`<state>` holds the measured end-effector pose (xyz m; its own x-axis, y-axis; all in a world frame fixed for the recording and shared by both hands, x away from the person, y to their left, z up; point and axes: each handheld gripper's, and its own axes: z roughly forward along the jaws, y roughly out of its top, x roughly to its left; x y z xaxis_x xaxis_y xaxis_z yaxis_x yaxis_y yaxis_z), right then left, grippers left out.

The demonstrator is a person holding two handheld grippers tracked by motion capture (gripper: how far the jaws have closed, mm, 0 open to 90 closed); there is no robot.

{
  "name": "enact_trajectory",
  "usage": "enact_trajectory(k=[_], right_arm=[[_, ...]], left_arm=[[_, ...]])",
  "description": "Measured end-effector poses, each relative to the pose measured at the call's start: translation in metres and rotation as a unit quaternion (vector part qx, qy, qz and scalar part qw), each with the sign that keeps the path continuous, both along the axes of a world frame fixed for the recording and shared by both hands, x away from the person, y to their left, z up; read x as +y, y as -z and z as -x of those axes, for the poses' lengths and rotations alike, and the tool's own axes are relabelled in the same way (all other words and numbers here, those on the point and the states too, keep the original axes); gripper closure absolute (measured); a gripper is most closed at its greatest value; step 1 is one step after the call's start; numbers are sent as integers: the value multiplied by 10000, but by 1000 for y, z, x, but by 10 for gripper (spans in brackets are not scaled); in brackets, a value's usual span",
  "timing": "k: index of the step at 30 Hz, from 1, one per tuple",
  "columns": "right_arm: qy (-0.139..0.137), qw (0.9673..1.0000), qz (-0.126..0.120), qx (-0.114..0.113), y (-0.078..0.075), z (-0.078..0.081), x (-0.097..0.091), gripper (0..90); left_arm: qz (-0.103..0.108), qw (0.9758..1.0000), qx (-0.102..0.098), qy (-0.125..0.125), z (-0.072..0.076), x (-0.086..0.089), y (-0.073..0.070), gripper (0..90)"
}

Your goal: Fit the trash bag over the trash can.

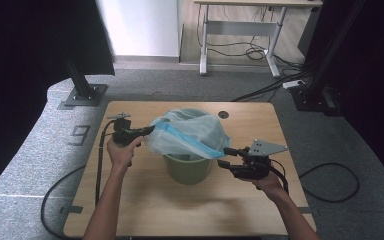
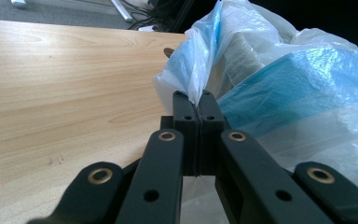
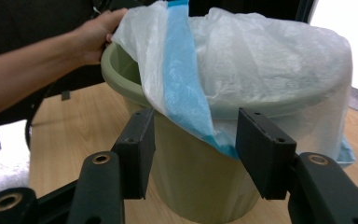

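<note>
Pale wooden table (image 1: 145,200) is set on grey carpet (image 1: 25,160); translucent blue-striped plastic bag (image 1: 190,132) is pinched by left gripper (image 1: 147,131), right gripper (image 1: 225,156) released beside the bag.

Thin plastic film over matt plastic and pale wood

The bag (image 1: 187,131) was thin, crinkled, translucent white plastic with a glossy blue band; the bin (image 1: 187,170) at its 6 o'clock was smooth, matt green plastic. The table (image 1: 145,200) showed light, smooth wood grain with a soft sheen. Both grippers' jaws looked matt black plastic with brass-coloured metal bushings; the floor at 9 o'clock was rough grey carpet (image 1: 25,165).
</note>
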<state>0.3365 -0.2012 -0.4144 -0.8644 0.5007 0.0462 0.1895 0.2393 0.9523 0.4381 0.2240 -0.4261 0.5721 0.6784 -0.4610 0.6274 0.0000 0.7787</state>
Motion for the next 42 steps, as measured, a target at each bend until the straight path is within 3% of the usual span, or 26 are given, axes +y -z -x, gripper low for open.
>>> enact_trajectory(k=[3,6,8,13,21,28,37,39,42], right_arm=[[67,9999,90,-35,4,-2,4,585],[106,9998,135,-128,8,-3,6,803],[70,9998,128,-167,10,-2,5,883],[-134,9998,-71,-160,18,2,3,890],[-573,9983,18,-70,39,15,7,890],[-561,9978,355,-26,50,18,16,890],[-578,9974,401,123,60,13,22,890],[-520,9972,510,148,62,13,22,890],[-414,9969,623,234,69,10,21,890]], left_arm=[[-22,10000,0,13,0,0,0,891],[-36,10000,5,26,0,0,0,891],[-44,10000,15,18,0,0,1,891],[-71,10000,25,22,2,1,3,891],[-47,9999,5,154,6,-1,-1,890],[-40,9997,-25,247,16,2,-4,889],[-22,9997,42,234,19,7,0,889],[-139,9997,80,206,19,7,2,890],[-156,9996,151,205,17,8,6,890]])
